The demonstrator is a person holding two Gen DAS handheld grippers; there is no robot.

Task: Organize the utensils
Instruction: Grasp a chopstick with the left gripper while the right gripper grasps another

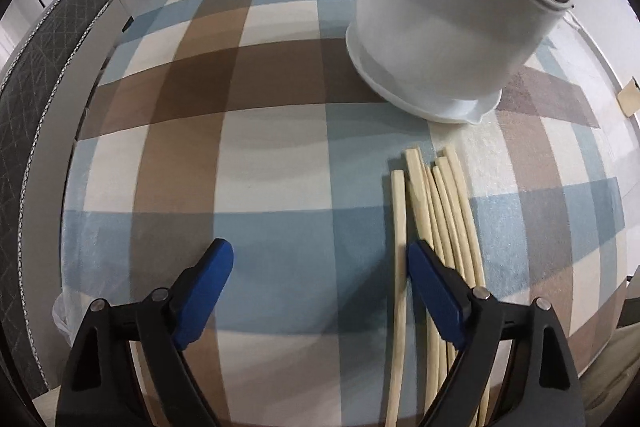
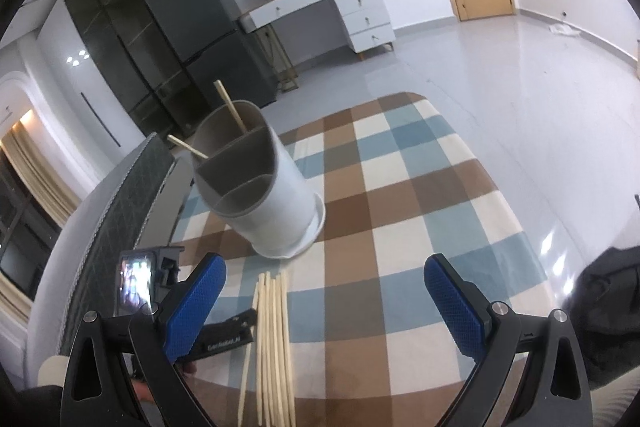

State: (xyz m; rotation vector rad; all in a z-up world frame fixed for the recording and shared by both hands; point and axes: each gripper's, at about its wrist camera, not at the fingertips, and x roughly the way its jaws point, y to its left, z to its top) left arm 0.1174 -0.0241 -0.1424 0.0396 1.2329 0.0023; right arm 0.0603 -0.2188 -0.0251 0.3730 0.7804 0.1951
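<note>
Several pale wooden chopsticks (image 1: 438, 211) lie side by side on the checked tablecloth (image 1: 260, 147). My left gripper (image 1: 320, 251) hangs open just above them; its right finger covers the bundle and the leftmost chopstick (image 1: 398, 227) runs between the fingers, untouched by the pads. Behind stands a white divided utensil holder (image 1: 440, 27). In the right wrist view the holder (image 2: 276, 203) has two chopsticks (image 2: 230, 105) leaning in its far compartment. My right gripper (image 2: 325, 267) is open and empty, above the near ends of the chopsticks (image 2: 276, 327). One black finger of the left gripper (image 2: 236, 321) shows beside them.
A chair with a dark quilted back (image 2: 116, 211) stands at the table's left side. A small lit screen (image 2: 134, 279) sits on the left gripper's body. A person's dark sleeve (image 2: 608, 307) is at the right. Beyond the table are a fridge (image 2: 208, 39) and a white desk (image 2: 320, 3).
</note>
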